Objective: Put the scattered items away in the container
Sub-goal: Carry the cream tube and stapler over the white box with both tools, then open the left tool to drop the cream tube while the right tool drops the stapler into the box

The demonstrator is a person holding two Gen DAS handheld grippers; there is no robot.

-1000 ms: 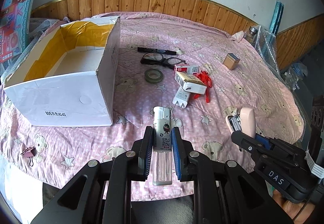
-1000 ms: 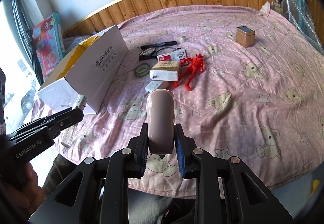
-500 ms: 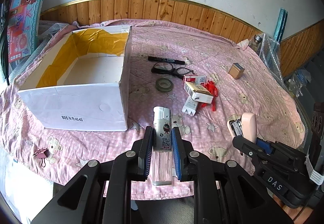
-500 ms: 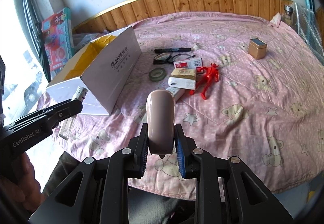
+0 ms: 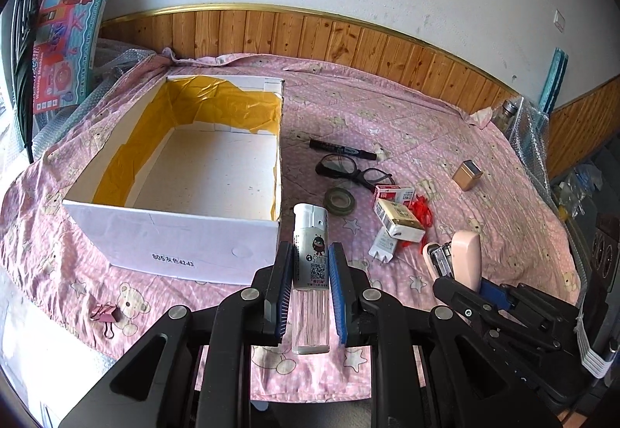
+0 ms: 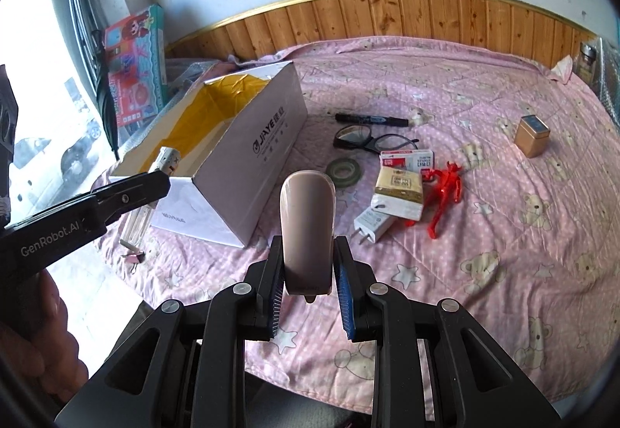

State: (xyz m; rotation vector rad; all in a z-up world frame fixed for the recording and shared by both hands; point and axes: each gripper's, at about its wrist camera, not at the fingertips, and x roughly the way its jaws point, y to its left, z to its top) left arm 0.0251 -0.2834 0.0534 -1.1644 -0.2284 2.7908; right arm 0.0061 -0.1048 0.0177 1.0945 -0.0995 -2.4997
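Lighter and stapler held up over the near edge of the bed, one in each hand-held gripper.

Left hand-held gripper (image 5: 310,288) is clamped on a clear lighter (image 5: 310,273) with a white cap, upright between the blue pads, just in front of the near right corner of the open white box (image 5: 174,242) (yellow tape lines its inner walls). Right hand-held gripper (image 6: 308,284) is clamped on a pink stapler (image 6: 308,230), its rounded end pointing forward. On the pink bear-print bedspread (image 6: 503,253) to the right of the box lie a black marker (image 6: 370,119), glasses (image 6: 368,139), a tape roll (image 6: 344,171), small cartons, a white plug (image 6: 374,223), a red toy figure (image 6: 443,191) and, well apart, a gold tin (image 6: 531,135). A pink binder clip (image 5: 104,315) lies near the box's front left corner.
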